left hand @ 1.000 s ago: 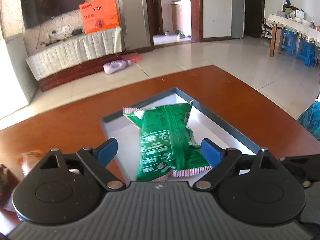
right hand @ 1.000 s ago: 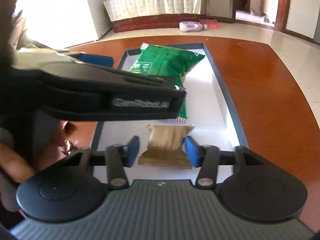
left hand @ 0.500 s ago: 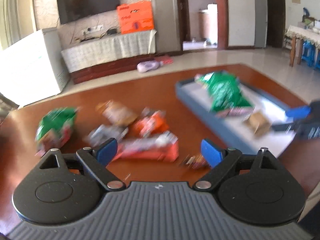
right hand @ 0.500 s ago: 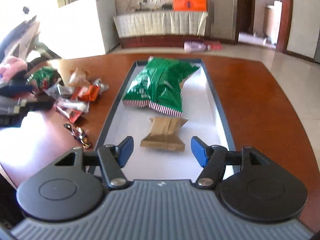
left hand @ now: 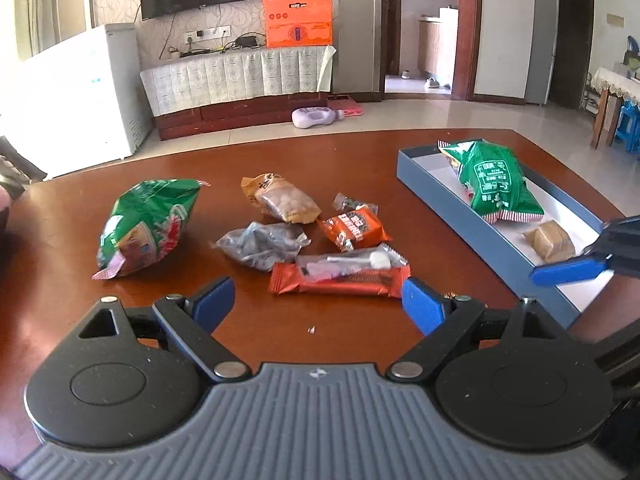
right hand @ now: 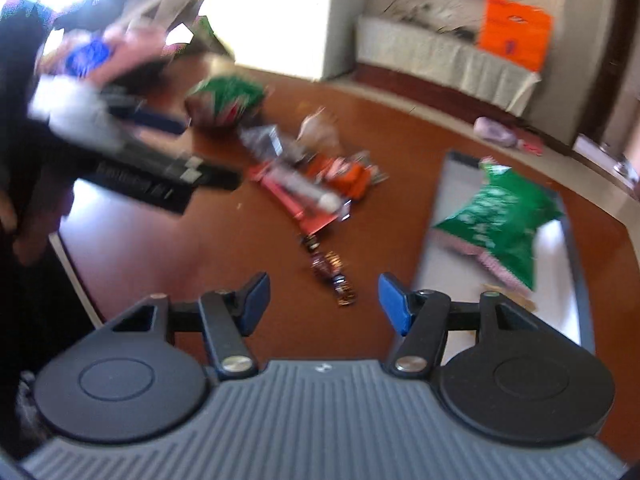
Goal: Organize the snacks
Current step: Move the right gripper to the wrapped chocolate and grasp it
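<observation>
- Left gripper (left hand: 318,300) stood with its jaws wide apart and nothing between them, having swung away from the blue tray (left hand: 472,226) to face the loose snacks on the table (left hand: 280,160).
- Right gripper (right hand: 324,300) was closing its jaws with nothing between them, aimed at a small dark candy strip (right hand: 332,272) lying just beside the tray.
- A second earlier each gripper hovered over the tray, one above a green bag (left hand: 494,180) and the other above a tan packet (left hand: 550,240); both items now lay released inside the tray, the green bag at the far end and the tan packet nearer.
- By this reading, two snacks were stored and the next pick was being set up.
- Still unsorted on the table: a second green bag (left hand: 148,224) at left, a beige pouch (left hand: 280,200), a grey packet (left hand: 264,244), an orange wrapper (left hand: 356,228) and a long red bar (left hand: 340,280) nearest the left gripper.
- Polished red-brown wood formed the work surface; beyond it lay a tiled floor, a wall television, an orange box and a white appliance.
</observation>
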